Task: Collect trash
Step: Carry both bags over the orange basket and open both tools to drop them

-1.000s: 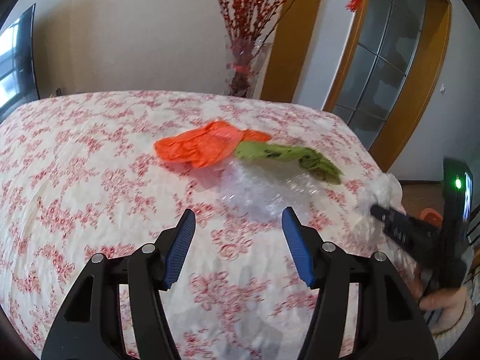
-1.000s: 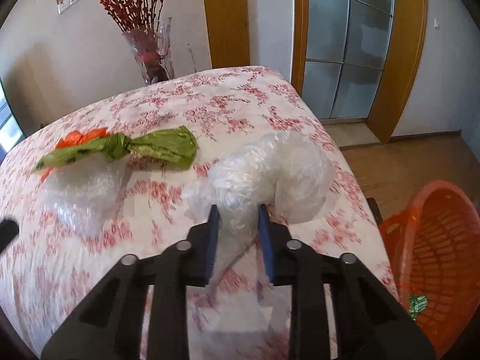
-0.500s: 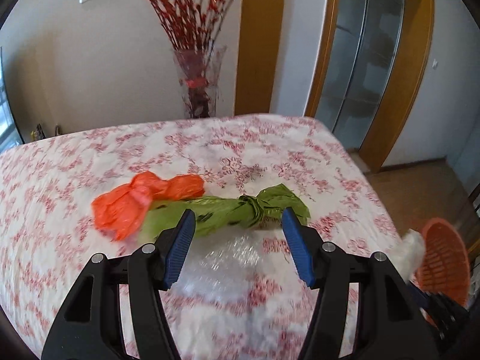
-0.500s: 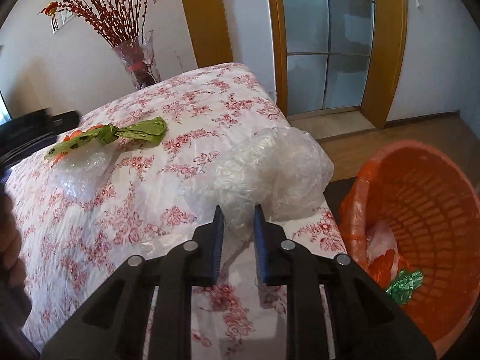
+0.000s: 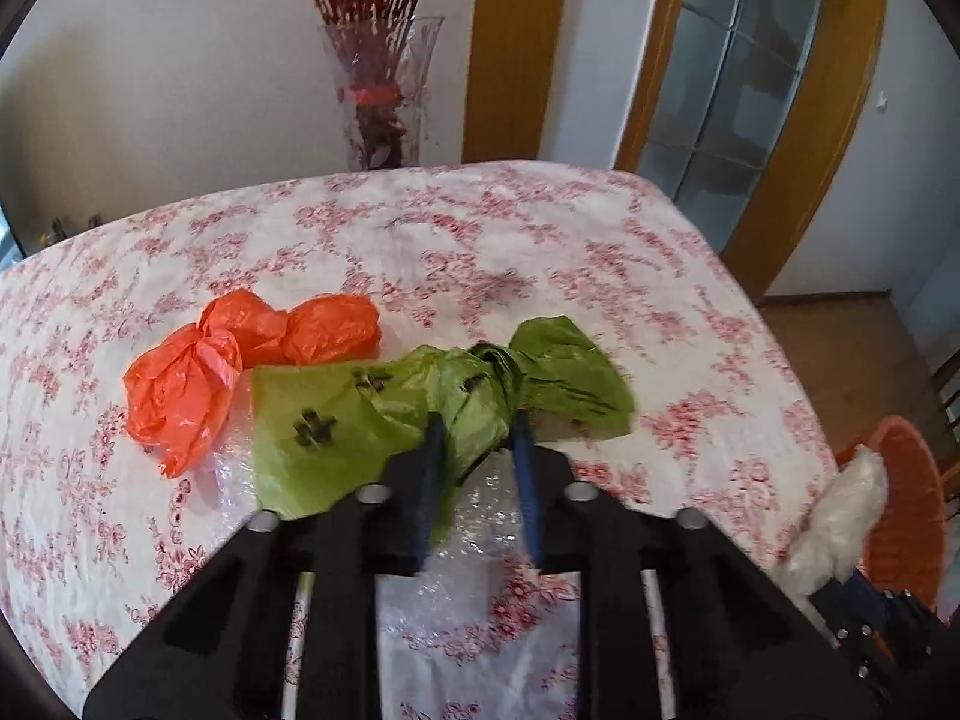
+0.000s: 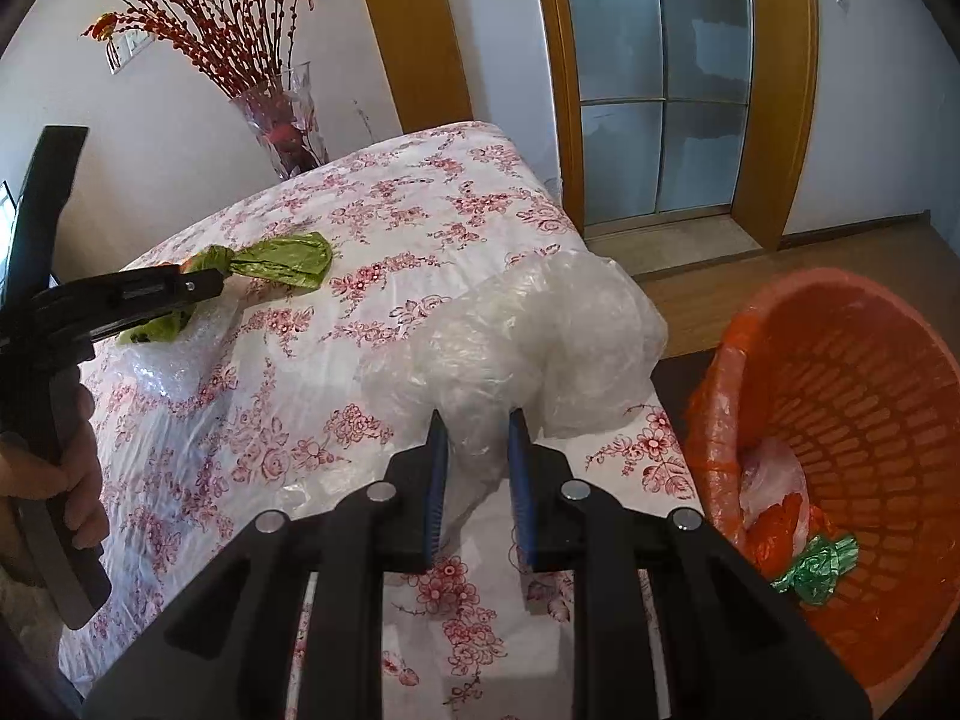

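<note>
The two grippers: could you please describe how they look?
Both the left gripper and the right gripper are matte black angular frames with cut-out slots, round silver bolts and thin blue-padded jaws. No sleeve or cable is visible.

White tablecloth [image 5: 540, 228] carries a pink-red floral print. Bright orange bag [image 5: 240, 360] sits crumpled beside a lime-green bag [image 5: 558, 372] with dark markings. Clear, whitish bubble wrap [image 6: 540, 336] at the table's edge. Orange lattice basket [image 6: 870, 420] shows orange, pale and green-striped scraps inside. Grippers are black with blue pads [image 6: 435, 480]. Red berry branches [image 6: 228, 18] stand in a clear vase.
</note>
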`<state>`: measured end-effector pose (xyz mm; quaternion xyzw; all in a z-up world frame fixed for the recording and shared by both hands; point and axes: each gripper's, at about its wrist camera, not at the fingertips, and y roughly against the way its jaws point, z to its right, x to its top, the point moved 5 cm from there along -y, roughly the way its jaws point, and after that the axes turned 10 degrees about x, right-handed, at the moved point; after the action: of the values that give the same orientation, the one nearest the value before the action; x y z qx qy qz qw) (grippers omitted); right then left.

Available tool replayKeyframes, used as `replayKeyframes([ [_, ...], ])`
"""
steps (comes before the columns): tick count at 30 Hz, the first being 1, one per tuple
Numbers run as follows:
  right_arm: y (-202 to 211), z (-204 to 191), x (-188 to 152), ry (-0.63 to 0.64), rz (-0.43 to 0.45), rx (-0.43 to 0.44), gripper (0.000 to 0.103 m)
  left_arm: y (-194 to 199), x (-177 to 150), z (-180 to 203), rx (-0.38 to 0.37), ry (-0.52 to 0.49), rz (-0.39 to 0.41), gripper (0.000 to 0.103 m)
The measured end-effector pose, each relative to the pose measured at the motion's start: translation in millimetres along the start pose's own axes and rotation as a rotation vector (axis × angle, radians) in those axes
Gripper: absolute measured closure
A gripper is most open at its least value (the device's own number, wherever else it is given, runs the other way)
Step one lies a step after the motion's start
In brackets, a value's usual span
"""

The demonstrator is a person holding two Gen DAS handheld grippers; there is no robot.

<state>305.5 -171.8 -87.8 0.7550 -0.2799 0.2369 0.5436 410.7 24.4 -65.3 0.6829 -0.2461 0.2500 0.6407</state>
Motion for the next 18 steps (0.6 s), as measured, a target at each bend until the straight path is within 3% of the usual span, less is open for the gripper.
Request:
replayKeyframes([
  [8, 18, 2, 2, 0.004, 0.033, -0.007, 0.083, 22, -1, 5, -0.044, 0.001, 0.048, 0.086],
  [18, 75, 12, -1, 0.002, 0.108, -0.018, 0.083, 73, -14, 27, -0.114, -0.025, 0.099, 0.086],
])
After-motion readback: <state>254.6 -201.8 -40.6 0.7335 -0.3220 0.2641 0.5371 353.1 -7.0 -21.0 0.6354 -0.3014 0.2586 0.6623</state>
